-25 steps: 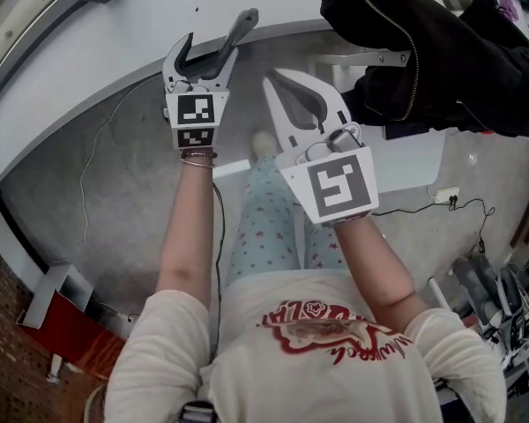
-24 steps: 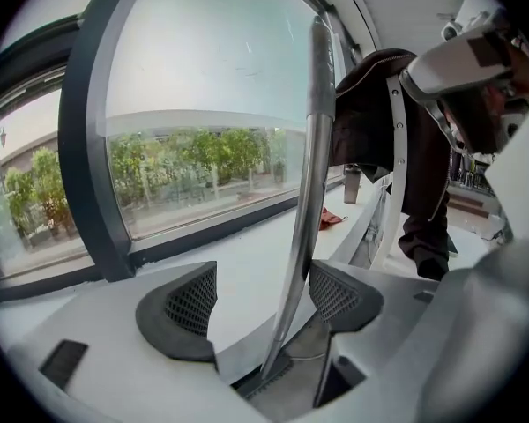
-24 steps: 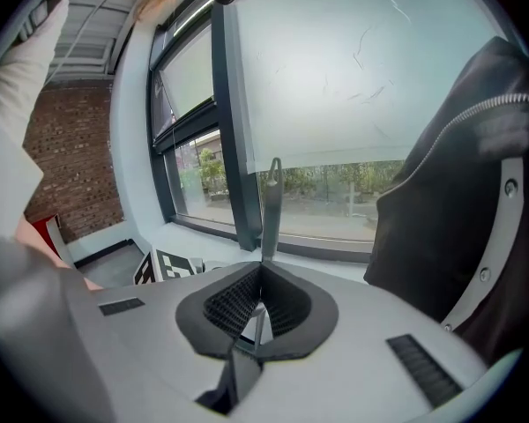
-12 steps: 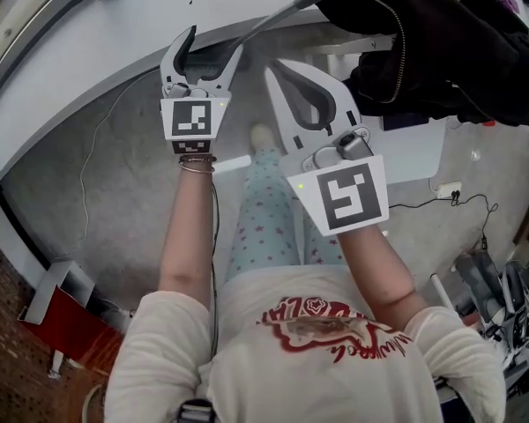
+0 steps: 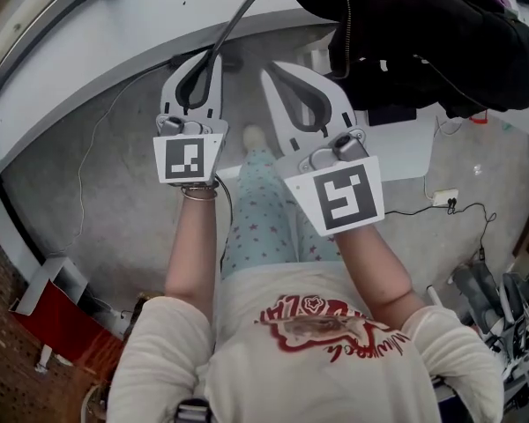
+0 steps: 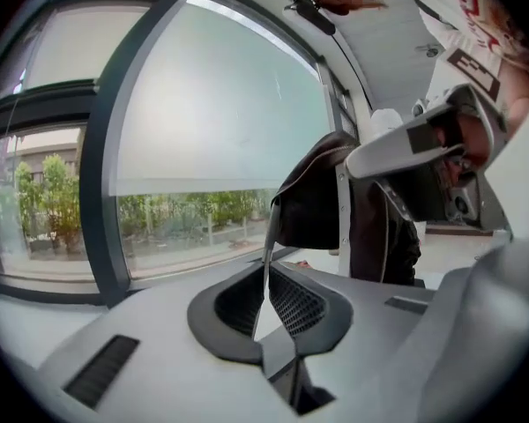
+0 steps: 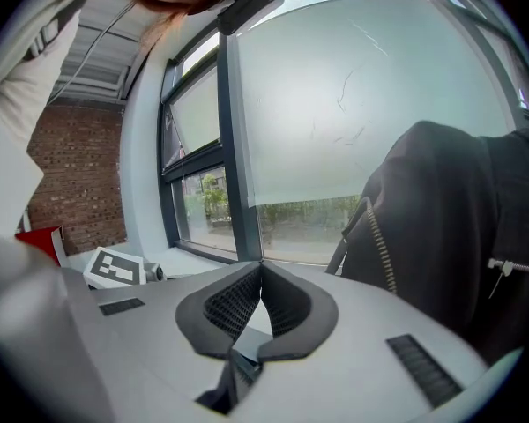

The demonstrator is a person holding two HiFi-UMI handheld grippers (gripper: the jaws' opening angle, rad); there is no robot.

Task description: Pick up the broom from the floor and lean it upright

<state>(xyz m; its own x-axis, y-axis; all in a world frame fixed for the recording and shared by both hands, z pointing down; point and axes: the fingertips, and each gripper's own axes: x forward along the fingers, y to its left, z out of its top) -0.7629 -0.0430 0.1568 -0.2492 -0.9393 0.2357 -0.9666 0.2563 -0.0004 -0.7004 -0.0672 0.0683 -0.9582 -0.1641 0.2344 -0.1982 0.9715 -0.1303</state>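
Observation:
The broom shows only as a thin grey handle [image 5: 238, 16]. In the head view it slants up and to the right from my left gripper [image 5: 209, 58] and passes out of the top of the picture. The left gripper is shut on it. In the left gripper view the handle [image 6: 269, 236] rises from between the closed pads [image 6: 286, 302] toward a black jacket. The broom's head is hidden. Beside it, my right gripper [image 5: 271, 70] is shut with nothing in it, and its jaws meet in the right gripper view [image 7: 259, 270].
A black jacket [image 5: 423, 33] hangs over a white table [image 5: 397, 144] at the upper right. A white sill [image 5: 88, 51] runs below large windows [image 6: 203, 130]. Cables [image 5: 458, 208] lie on the grey floor [image 5: 115, 174]. A red box [image 5: 66, 324] is at the lower left.
The left jaws stood open beside the handle and have closed on it. Both grippers have risen. The handle has swung up steeper and now reaches the top edge.

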